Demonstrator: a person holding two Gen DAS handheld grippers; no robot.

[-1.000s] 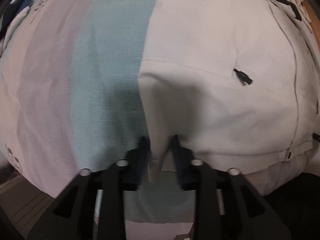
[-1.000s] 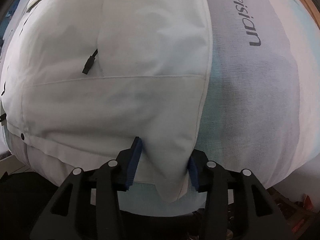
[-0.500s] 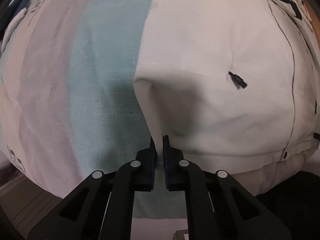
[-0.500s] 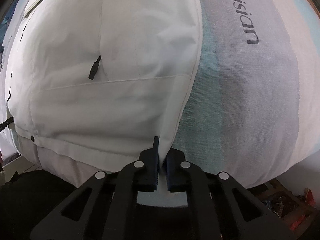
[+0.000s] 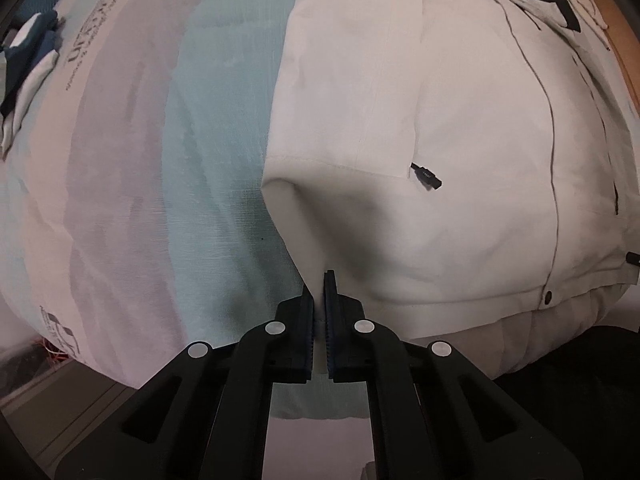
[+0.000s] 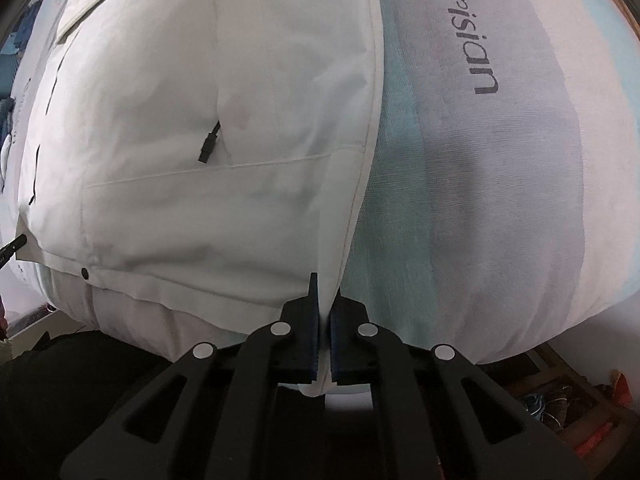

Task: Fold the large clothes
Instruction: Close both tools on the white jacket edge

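The white jacket [image 5: 460,152] is spread front-up on a striped bedsheet [image 5: 120,168], its long axis running from the hem, nearest both cameras, up toward the collar at twelve o'clock. In the left wrist view the jacket fills the field from twelve round to four o'clock, with bare sheet from seven to eleven; in the right wrist view the jacket [image 6: 200,120] is seen from eight to twelve o'clock, and the sheet [image 6: 500,200], printed with grey lettering, from one to four. The two bottom corners of the hem are thus held one by each tool. The left gripper [image 5: 319,300] has just been closing and is now clamped on the corner at the jacket's side edge, a thin fold of white cloth being pinched between its pads and drawn up into a peak. The right gripper [image 6: 325,304] has likewise just been closing and is pressed tight on the opposite corner, a tongue of cloth showing below its pads. A black zip pull [image 5: 427,176] is seen on each front pocket, at one to two o'clock from the left pads and at ten to eleven from the right. Neither hand is judged nearer the collar; a lengthwise fold would probably call for both corners to be carried toward twelve o'clock together.
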